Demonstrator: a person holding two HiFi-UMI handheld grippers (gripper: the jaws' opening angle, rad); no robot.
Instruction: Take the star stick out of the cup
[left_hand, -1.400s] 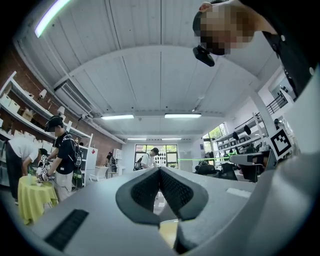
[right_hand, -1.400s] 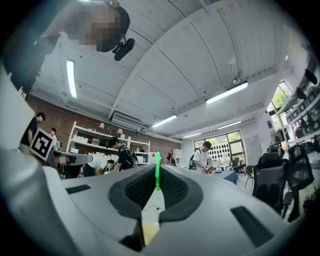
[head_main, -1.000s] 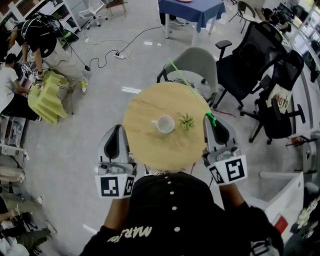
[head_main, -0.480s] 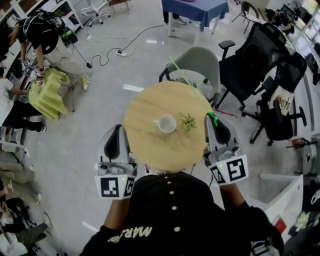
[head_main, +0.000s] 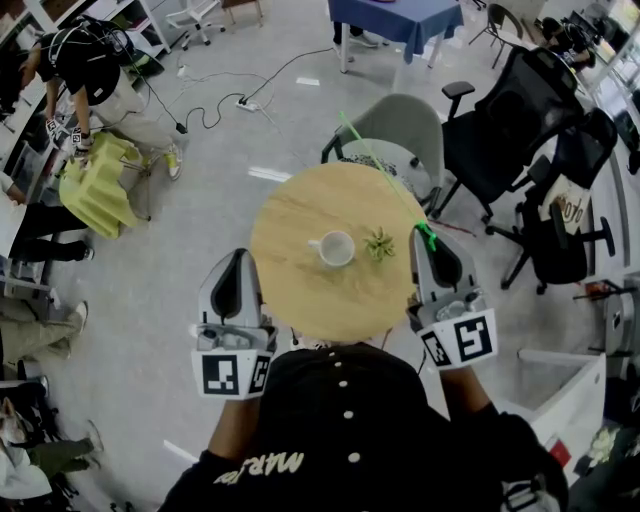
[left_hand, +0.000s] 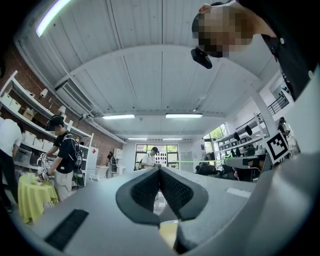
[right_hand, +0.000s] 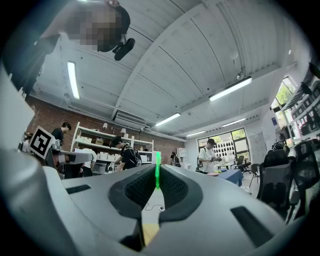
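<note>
We found the right gripper (head_main: 427, 238) holding the star stick (head_main: 385, 180) by its near end. In the right gripper view its fingers (right_hand: 137, 187) were closed on the thin green shaft, which stood upright between the pads. From that grip the stick ran slantwise away from the wearer, above the round tabletop (head_main: 300, 215) and out past its far rim toward a grey chair (head_main: 400, 125). It was well clear of the white cup (head_main: 335, 248). The cup stood upright near the middle of the tabletop, and its bowl looked empty. We judged the removal itself complete and the step in hand to be holding or carrying the stick away. The next move would call for a steady pinch on so slim a shaft, and for keeping the long free end from swinging into the cup. The left gripper (head_main: 237, 257) hung off the tabletop's near-left edge with its fingers pressed together on nothing. A small green spiky item (head_main: 379, 243) lay just beside the cup. We could not tell whether it was the stick's star or a separate piece. The stick's far tip was too fine to read. The wearer's dark shirt covered the near rim of the tabletop and both hands. Neither gripper view showed the cup.
</note>
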